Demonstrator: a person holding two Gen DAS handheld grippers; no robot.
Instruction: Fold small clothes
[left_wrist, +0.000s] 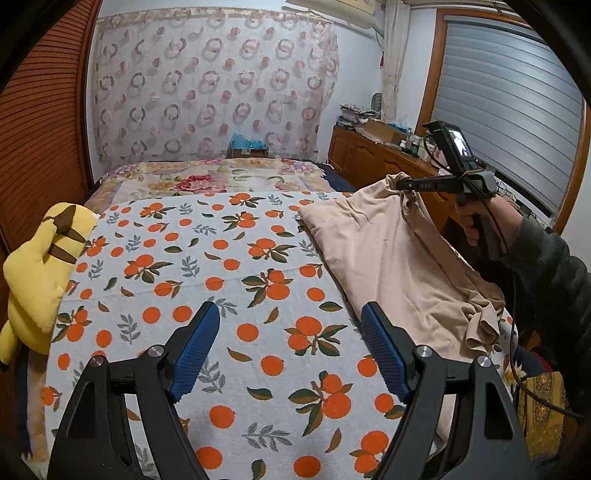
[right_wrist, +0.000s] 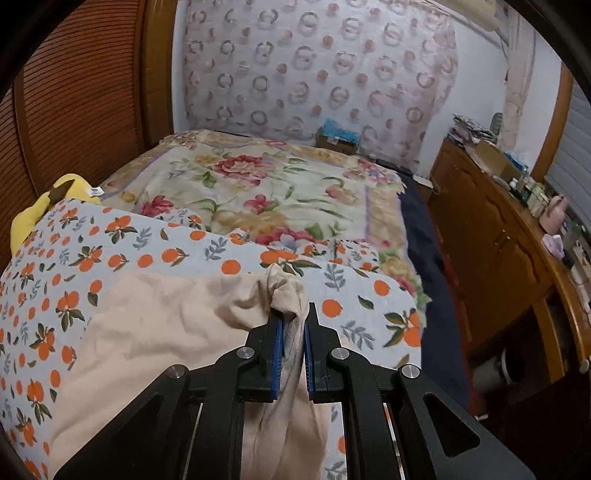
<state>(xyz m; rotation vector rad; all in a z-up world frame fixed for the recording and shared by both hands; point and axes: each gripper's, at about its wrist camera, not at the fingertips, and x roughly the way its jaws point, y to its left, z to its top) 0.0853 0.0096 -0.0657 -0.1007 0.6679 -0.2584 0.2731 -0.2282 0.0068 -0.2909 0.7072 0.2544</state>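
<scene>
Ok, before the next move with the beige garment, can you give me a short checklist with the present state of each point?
1. Right gripper pinches the beige garment: ok, fabric bunched between its pads.
2. Left gripper free and ready: ok, open, nothing between its fingers.
3. Garment lies flat: not ok, one end is lifted and the near end is crumpled.
4. Bare space on the orange-print sheet for folding: ok.
5. Yellow plush toy away from the garment: ok, at the far left edge.
6. Which part of the garment is pinched: cannot tell.
</scene>
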